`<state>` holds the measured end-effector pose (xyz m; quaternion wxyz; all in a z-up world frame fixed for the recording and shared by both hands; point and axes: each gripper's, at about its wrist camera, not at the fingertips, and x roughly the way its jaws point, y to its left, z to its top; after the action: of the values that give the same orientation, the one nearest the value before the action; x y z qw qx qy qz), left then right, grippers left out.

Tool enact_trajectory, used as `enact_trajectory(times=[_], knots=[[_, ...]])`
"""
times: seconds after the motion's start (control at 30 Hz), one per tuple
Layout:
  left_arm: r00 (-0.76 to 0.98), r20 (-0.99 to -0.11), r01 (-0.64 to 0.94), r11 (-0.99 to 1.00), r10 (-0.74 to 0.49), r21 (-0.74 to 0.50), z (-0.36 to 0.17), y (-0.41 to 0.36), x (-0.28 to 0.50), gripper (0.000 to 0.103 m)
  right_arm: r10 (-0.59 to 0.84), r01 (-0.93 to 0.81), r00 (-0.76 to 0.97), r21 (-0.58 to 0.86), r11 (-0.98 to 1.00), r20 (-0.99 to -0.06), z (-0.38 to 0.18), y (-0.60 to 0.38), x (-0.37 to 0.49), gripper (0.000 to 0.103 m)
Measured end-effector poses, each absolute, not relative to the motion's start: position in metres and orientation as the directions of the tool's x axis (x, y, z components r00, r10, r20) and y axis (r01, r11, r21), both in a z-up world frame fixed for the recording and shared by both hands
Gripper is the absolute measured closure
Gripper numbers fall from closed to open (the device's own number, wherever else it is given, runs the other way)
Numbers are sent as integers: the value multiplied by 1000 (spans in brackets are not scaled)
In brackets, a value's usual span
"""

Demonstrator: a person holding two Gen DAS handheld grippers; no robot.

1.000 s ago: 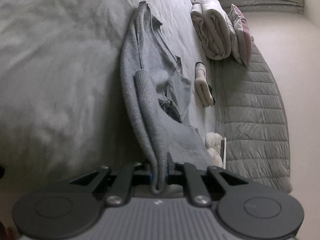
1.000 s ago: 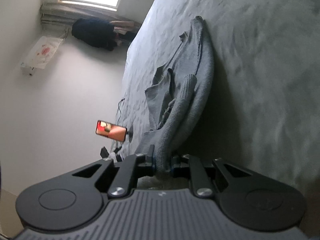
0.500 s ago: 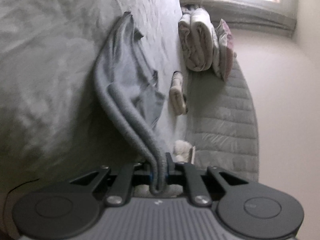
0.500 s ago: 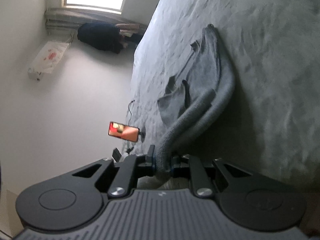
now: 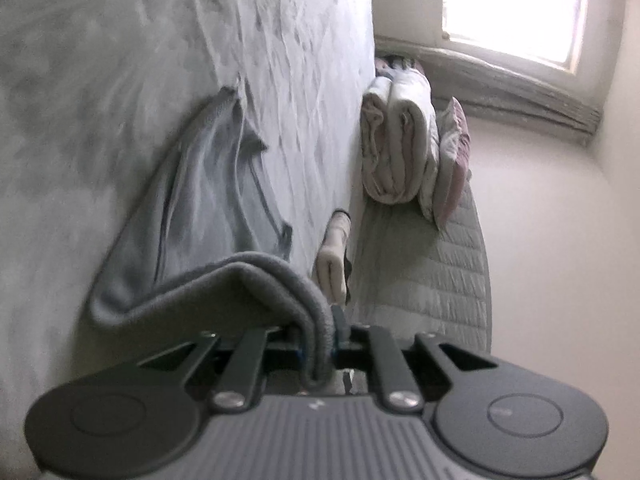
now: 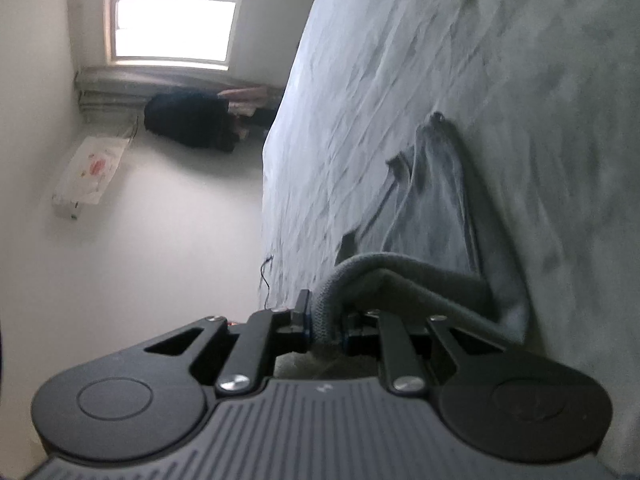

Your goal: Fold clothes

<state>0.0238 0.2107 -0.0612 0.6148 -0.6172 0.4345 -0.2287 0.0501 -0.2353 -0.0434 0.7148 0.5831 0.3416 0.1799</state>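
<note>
The left hand-held gripper (image 5: 320, 344) is nearly closed, its two black fingers pinching a thick rolled edge of the grey knit sweater (image 5: 208, 208), which passes between the pads and hangs a little below them. From that pinch the cloth arches up and back in a doubled fold, then runs down onto the rest of the garment, which lies spread on the bed (image 5: 80, 80) just beyond the fingers; its far end tapers to a point against the wrinkled pale sheet. The right hand-held gripper (image 6: 324, 324) is likewise almost closed, clamped on another stretch of the same ribbed edge, the grey sweater (image 6: 432, 208) looping from its pads over to the flat part lying on the bed (image 6: 520, 60). In the left wrist view, to the right of the garment, a small cream folded piece (image 5: 334, 256) rests at the edge of the sheet, with a roll of pale bedding (image 5: 394, 140) and a pinkish pillow (image 5: 452, 168) farther off on a grey quilted cover (image 5: 440, 272), below a bright window (image 5: 512, 4). In the right wrist view a dark bundle (image 6: 188, 124) sits under a window (image 6: 172, 8) at the far left, a white bag (image 6: 92, 172) hangs on the wall, and a thin black cable (image 6: 266, 280) trails at the bed's edge.
</note>
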Motion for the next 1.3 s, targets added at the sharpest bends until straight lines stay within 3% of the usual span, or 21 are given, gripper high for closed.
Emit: enact_trajectory(times=[0.13,0.23,0.3,0.43,0.57,0.7,0.83,0.93,1.0,1.1,1.13,1.2,1.3], knots=[[535,-267,-282,129,-802,-951,-78,210,48,91,640,174,710,955,242,-292,-62,-235,72,83],[559,-250,-254,124,-791,-959,-88,211,58,84,636,193,711,953,235,-301,-78,-235,82,82],[576,-240,-232,125,-782,-964,-91,213,63,61,638,215,710,955,204,-297,-87,-237,86,79],[616,-233,-174,159,-752,-972,-82,218,71,51,627,208,730,962,176,-272,-89,-242,86,60],[663,-289,-93,307,-691,-947,-62,222,76,45,605,173,756,967,185,-251,-79,-246,83,59],[748,-428,-27,622,-507,-783,-38,209,79,44,536,121,786,927,356,-309,-64,-239,83,59],[788,-462,0,750,-407,-661,-37,193,81,44,421,32,799,729,684,-430,-48,-208,84,59],[787,-477,19,789,-391,-615,-41,185,85,47,323,-28,815,525,851,-481,-41,-183,82,59],[784,-485,36,809,-387,-587,-43,180,86,60,303,-56,822,461,886,-483,-45,-172,81,59],[779,-503,60,843,-374,-534,-44,170,84,65,265,-87,827,354,931,-495,-52,-155,87,63],[780,-507,66,854,-367,-516,-44,168,82,68,250,-92,827,318,944,-503,-55,-151,90,67],[779,-519,72,873,-352,-483,-43,164,82,94,227,-91,828,277,957,-512,-62,-150,95,85],[808,-504,60,894,-304,-443,-36,156,80,95,187,-80,863,237,968,-470,-60,-150,102,94]])
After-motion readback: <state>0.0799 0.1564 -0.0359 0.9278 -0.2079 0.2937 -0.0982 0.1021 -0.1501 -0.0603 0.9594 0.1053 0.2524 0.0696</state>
